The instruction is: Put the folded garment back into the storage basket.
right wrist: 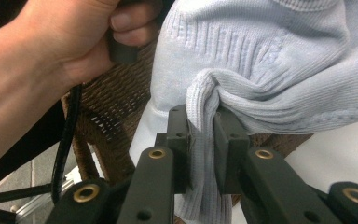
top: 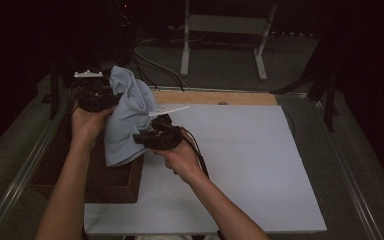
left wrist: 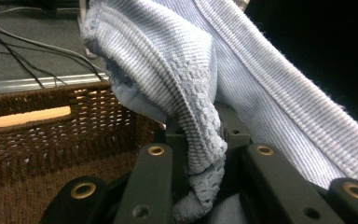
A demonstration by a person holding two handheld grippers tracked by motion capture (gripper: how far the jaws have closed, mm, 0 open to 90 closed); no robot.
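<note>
Pinching bunched folds of the pale blue knit garment, the left gripper and right gripper hold it above the wicker basket at the desk's edge; the trailing hem could probably snag the basket rim, tugging fabric loose.

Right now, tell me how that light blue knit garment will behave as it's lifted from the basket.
The light blue knit garment is probably floppy: it drapes and bunches between the left gripper and right gripper. Likely light. Its ribbed knit should grip, not slip.
</note>
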